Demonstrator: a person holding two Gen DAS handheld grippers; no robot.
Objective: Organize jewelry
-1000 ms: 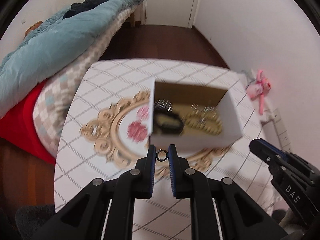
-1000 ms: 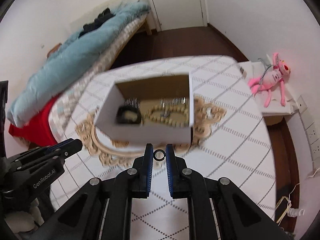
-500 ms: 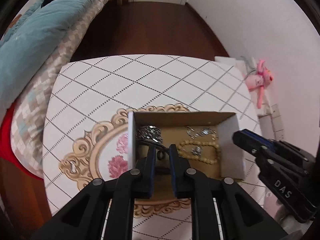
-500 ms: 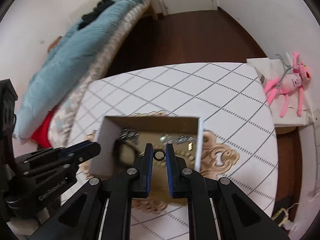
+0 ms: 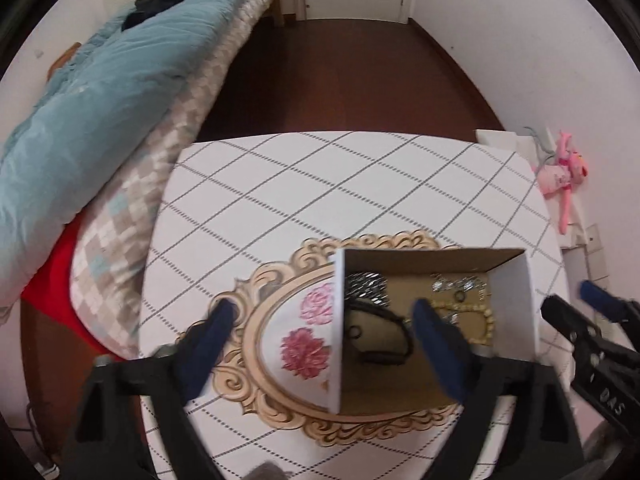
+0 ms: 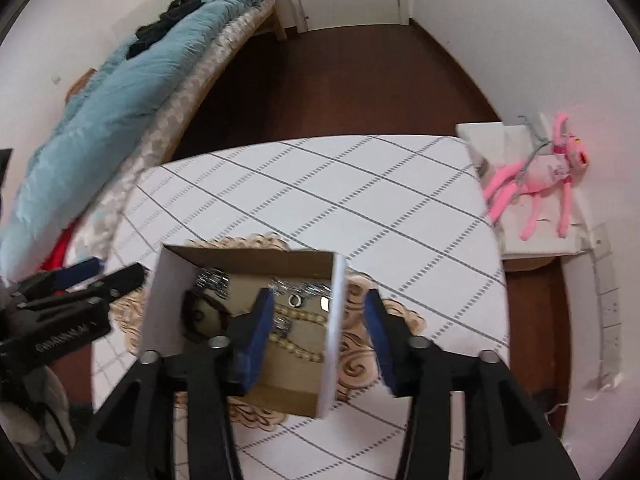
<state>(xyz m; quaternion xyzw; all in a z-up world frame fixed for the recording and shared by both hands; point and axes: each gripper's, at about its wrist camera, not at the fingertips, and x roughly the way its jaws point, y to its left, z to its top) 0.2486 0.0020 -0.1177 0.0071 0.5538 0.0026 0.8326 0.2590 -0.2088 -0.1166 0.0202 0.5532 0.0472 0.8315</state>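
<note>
The left gripper (image 5: 320, 324) is spreading wide, its jaws opening over the left wall of the cardboard box (image 5: 339, 320), with nothing pinched between the blue pads (image 5: 436, 344); a second ago those same pads were nearly closed on a small ring, so the ring has just been let go. Beneath and just ahead of this claw, inside the box, lie a dark bracelet (image 5: 380, 336), a silver chain piece (image 5: 366, 286) and a string of cream beads (image 5: 480, 320), and a small ring (image 5: 459, 297) sits beyond the beads, though which dropped ring it is cannot be told. The right gripper (image 6: 318, 328) is likewise opening, astride the box's right wall (image 6: 334, 320), its pads clear of everything, where moments earlier it too carried a ring; a silver ring (image 6: 295, 301) now rests on the box floor just ahead of its left pad, beside the beads (image 6: 296, 350). Both hands have swung in from the near side of the box to hang over it. Further out, the box sits on an ornate gold-framed mat (image 5: 280, 312) on the checked tablecloth (image 5: 320, 184), with a bed (image 5: 100, 92) well to the left and a pink plush toy (image 6: 532, 176) off to the right. Judging by this, both rings are delivered and the claws are free for the next piece
</note>
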